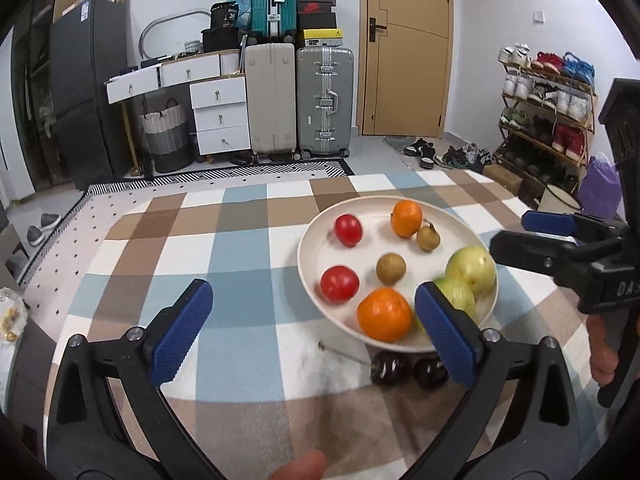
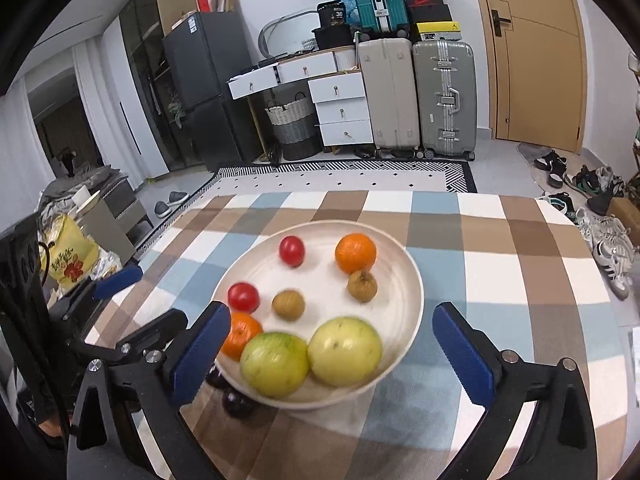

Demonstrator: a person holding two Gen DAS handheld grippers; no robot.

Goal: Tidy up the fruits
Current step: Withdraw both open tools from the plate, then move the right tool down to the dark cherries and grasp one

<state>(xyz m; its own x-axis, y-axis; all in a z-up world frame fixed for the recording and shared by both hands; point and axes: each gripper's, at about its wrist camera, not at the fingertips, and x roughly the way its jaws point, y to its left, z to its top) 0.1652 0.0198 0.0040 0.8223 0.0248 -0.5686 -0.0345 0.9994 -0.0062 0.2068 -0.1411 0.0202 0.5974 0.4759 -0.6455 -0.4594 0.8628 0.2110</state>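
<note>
A: Fruit first. The cream plate sits on the checked tablecloth, toward the table's near edge. On it: two red tomatoes, two oranges, two small brown fruits and two yellow-green apples, the apples side by side at the near rim.

B: Anything off the plate?

A: Two dark, near-black fruits lie on the cloth, just beside the plate's near rim and partly tucked under it. Their kind cannot be told.

B: The claws?

A: The left gripper stands spread wide with nothing between its blue pads; its right pad overlaps the plate's near edge in the left wrist view. The right gripper is also gaping wide and grips nothing; the plate's near side and the apples show in the gap between its pads.

B: Surroundings?

A: Behind the table: a patterned rug, white drawers, two upright suitcases, a dark fridge, a wooden door. A shoe rack stands at the right in the left wrist view.
</note>
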